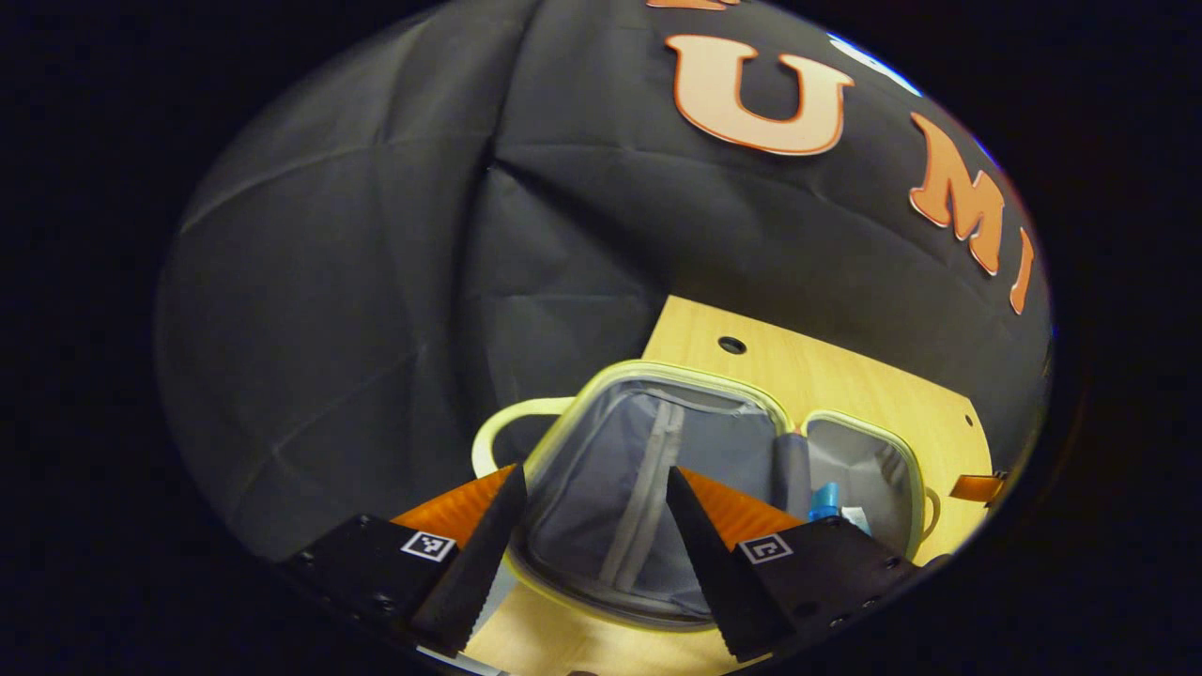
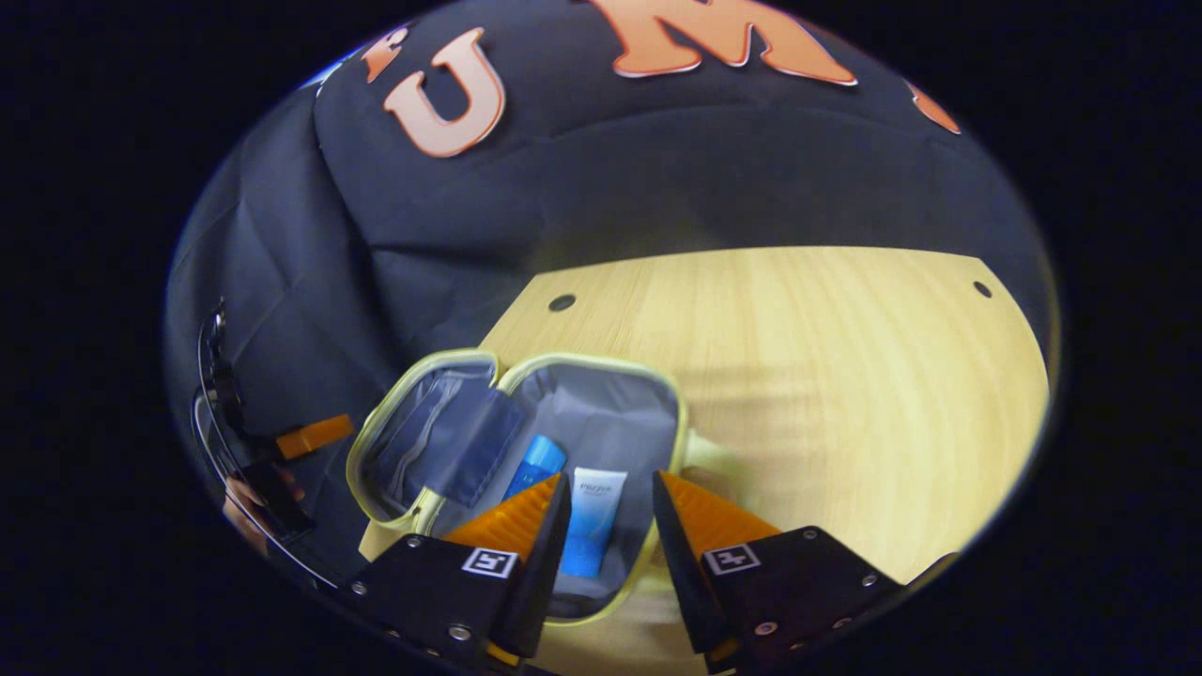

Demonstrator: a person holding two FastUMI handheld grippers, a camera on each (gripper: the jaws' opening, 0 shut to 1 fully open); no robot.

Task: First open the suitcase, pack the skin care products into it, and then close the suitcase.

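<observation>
Tube (image 2: 592, 526) and bottle (image 2: 537, 463) inside open suitcase (image 2: 657, 394)

One pale-yellow soft suitcase with grey lining (image 2: 601, 413) lies open in two halves; inside it sit two skin care products: one blue bottle (image 2: 535, 462); one white-and-blue squeeze tube (image 2: 590, 530); one light wooden table (image 2: 826, 376) has two round holes.

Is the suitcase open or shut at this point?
Open. The suitcase lies spread in two halves on the table, grey lining showing, with a blue bottle and a tube in one half.
</observation>
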